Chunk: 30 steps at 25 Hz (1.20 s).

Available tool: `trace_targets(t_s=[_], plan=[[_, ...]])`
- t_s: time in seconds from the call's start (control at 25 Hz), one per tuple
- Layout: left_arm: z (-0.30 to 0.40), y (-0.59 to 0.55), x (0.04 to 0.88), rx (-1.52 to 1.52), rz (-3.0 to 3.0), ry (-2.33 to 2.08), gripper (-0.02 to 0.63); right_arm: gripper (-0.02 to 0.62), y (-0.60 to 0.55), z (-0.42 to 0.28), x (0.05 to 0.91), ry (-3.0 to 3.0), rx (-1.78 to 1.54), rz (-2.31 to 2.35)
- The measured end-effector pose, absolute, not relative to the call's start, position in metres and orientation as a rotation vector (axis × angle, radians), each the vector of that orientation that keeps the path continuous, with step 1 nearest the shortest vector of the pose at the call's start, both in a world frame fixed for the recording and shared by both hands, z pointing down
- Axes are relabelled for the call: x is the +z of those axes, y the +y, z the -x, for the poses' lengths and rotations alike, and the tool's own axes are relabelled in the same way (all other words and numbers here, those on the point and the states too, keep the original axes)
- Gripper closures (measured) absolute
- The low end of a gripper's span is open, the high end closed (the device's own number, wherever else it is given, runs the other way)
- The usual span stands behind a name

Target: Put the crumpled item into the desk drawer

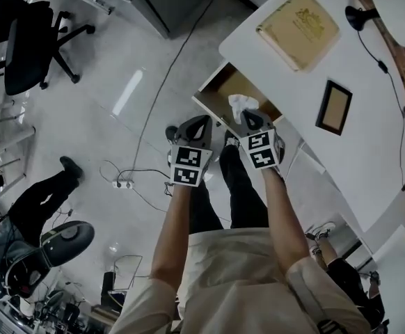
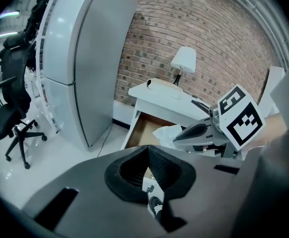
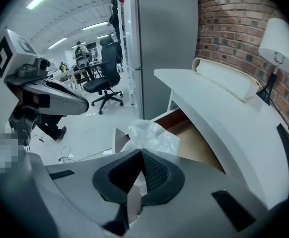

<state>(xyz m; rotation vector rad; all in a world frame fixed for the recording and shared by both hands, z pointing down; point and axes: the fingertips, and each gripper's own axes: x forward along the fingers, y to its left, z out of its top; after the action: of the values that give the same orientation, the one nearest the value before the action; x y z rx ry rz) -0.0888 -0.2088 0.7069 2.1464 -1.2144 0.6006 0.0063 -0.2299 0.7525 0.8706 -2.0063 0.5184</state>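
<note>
The crumpled white item [image 1: 241, 105] hangs over the open desk drawer [image 1: 225, 87], with my right gripper [image 1: 250, 115] shut on it. In the right gripper view the crumpled item [image 3: 152, 134] bulges out just past the closed tips of the right gripper [image 3: 141, 153], and the drawer's brown bottom [image 3: 199, 144] lies beyond, under the white desk top [image 3: 219, 108]. My left gripper [image 1: 201, 120] hovers beside the drawer's front, to the left of the right one. Its jaws are shut with nothing in them. The left gripper view shows the left gripper [image 2: 147, 149], the drawer [image 2: 140, 128] and the crumpled item [image 2: 165, 133].
On the white desk [image 1: 369, 145] lie a tan book [image 1: 298, 21], a dark picture frame [image 1: 333, 107] and a lamp [image 1: 396, 2]. A grey cabinet [image 2: 85, 63] stands left of the desk. A black office chair [image 1: 28, 44], floor cables [image 1: 122, 184] and a seated person [image 1: 35, 204] are at the left.
</note>
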Motion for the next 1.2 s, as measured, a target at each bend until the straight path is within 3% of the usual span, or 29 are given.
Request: trace_targets(t_s=[1.2], plan=[[0.062,-0.224,0.833,0.569,-2.078,-1.146,0.591,0.571,-0.263,-0.035,0.925,-1.899,0.401,-0.738]])
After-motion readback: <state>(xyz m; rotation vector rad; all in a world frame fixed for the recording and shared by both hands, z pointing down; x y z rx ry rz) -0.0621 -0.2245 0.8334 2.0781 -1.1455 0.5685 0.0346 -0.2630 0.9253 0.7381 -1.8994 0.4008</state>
